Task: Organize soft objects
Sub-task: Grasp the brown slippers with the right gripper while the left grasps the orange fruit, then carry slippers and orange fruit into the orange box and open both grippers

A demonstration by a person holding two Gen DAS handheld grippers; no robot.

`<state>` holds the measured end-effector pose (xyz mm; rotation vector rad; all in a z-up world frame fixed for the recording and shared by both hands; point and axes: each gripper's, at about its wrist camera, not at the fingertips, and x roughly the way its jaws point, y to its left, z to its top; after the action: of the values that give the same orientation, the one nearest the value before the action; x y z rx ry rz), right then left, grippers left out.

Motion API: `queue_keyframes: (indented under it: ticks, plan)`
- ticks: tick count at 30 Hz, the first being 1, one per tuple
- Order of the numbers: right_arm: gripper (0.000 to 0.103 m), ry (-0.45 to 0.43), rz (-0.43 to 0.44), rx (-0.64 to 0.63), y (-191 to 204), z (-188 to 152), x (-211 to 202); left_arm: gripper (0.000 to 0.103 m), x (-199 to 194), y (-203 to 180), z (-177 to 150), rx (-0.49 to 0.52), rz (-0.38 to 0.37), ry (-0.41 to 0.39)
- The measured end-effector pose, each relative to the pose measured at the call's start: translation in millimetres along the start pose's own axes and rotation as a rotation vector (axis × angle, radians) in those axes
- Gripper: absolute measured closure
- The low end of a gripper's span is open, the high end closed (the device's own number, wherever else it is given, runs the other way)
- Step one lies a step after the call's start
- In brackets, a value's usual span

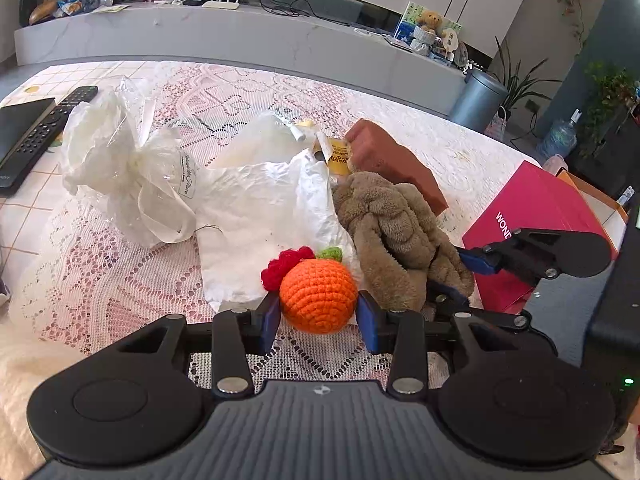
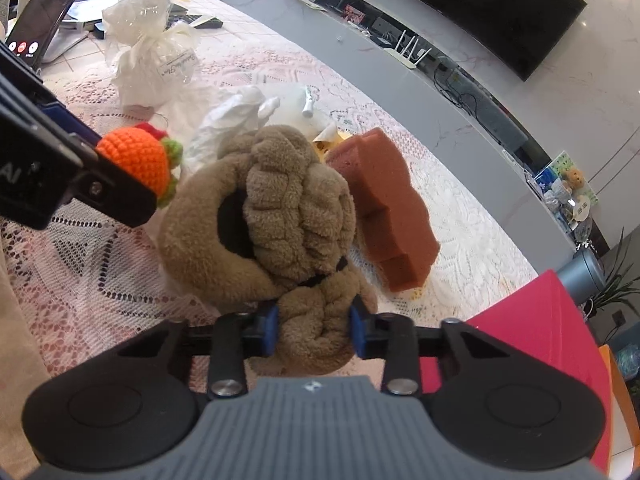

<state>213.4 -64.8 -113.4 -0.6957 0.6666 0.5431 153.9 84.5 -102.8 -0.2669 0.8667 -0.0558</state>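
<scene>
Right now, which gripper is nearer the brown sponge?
Right. The right gripper grips the plush toy beside the sponge; the left gripper holds the crochet orange beyond that toy.

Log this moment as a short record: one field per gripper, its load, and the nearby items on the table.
left gripper: fingers on either side of the crocheted orange, touching it
right gripper: fingers clamped on the brown plush toy
orange's position: left of the plush toy, low over the lace tablecloth
behind the plush: brown sponge block
right of the plush: pink box
far left: white wrapped bundle, TV remote
</scene>
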Motion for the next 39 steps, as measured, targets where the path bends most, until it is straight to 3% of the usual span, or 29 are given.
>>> queue_keyframes:
  ticks: [5,13,22,26,31,39]
  plan:
    - [0.077,-0.040,-0.026,0.061,-4,0,-29,0.057,-12,-8,-1,0.022,0.016,-0.028]
    - [0.077,-0.110,0.019,0.253,-15,-6,-93,0.057,-51,-25,-2,0.054,0.046,-0.082]
    - [0.077,-0.205,-0.007,0.397,-30,-34,-179,0.057,-99,-66,-4,0.139,0.021,-0.163]
    - [0.077,-0.228,-0.018,0.476,-48,-57,-214,0.057,-113,-95,-4,0.216,-0.018,-0.196]
    - [0.077,-0.231,-0.056,0.571,-83,-88,-249,0.057,-119,-142,1,0.314,-0.129,-0.216]
    - [0.077,-0.187,-0.183,0.659,-157,-129,-280,0.057,-85,-229,31,0.466,-0.289,-0.193]
